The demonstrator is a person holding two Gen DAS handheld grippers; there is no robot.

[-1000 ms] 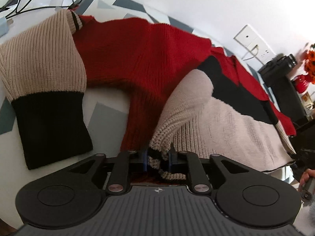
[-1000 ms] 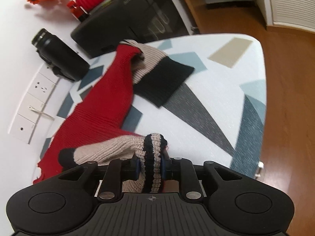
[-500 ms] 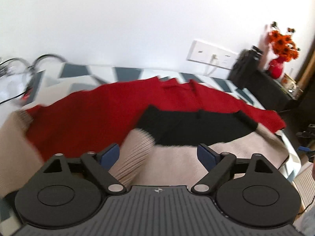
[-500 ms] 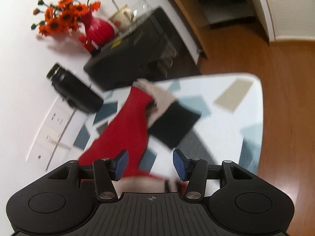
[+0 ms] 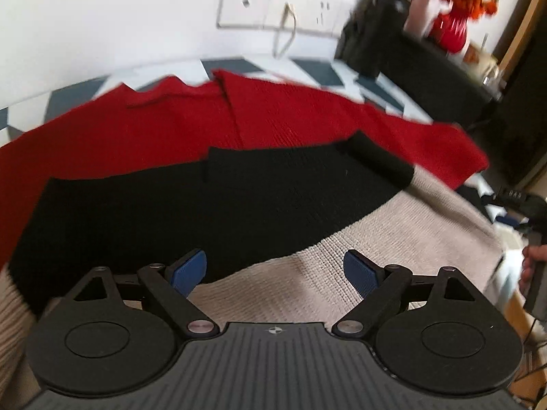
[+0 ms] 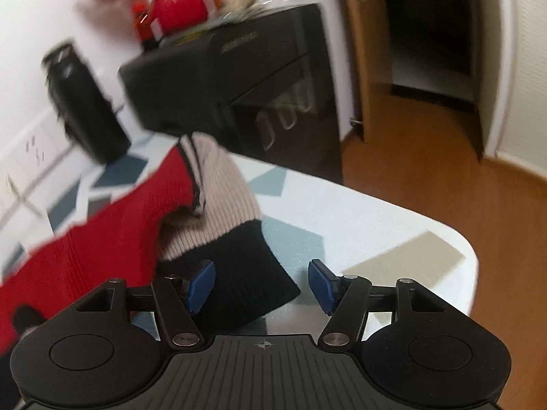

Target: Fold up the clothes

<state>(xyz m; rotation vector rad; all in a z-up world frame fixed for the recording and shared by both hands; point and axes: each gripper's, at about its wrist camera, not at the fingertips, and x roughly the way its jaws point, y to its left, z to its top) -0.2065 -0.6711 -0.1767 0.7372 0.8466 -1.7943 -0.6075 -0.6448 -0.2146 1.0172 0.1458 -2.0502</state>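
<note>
A knitted sweater in red, black and beige [image 5: 259, 157] lies on the patterned table, its lower part folded up over the body. My left gripper [image 5: 275, 270] is open and empty, just above the beige band. In the right wrist view a sleeve [image 6: 218, 212] with a beige part and a black cuff [image 6: 253, 270] lies on the table. My right gripper [image 6: 261, 282] is open and empty, its jaws on either side of the black cuff's end.
A black cabinet [image 6: 239, 78] stands past the table's far end with a red vase of orange flowers [image 6: 177, 3] on top. A black bottle [image 6: 85, 102] and wall sockets [image 5: 280, 10] are at the wall. The table edge [image 6: 471, 256] and wooden floor are to the right.
Both grippers have let go of the sweater's striped hem and opened. The left one now looks over the folded body; the right one has moved to the sleeve's black cuff.
</note>
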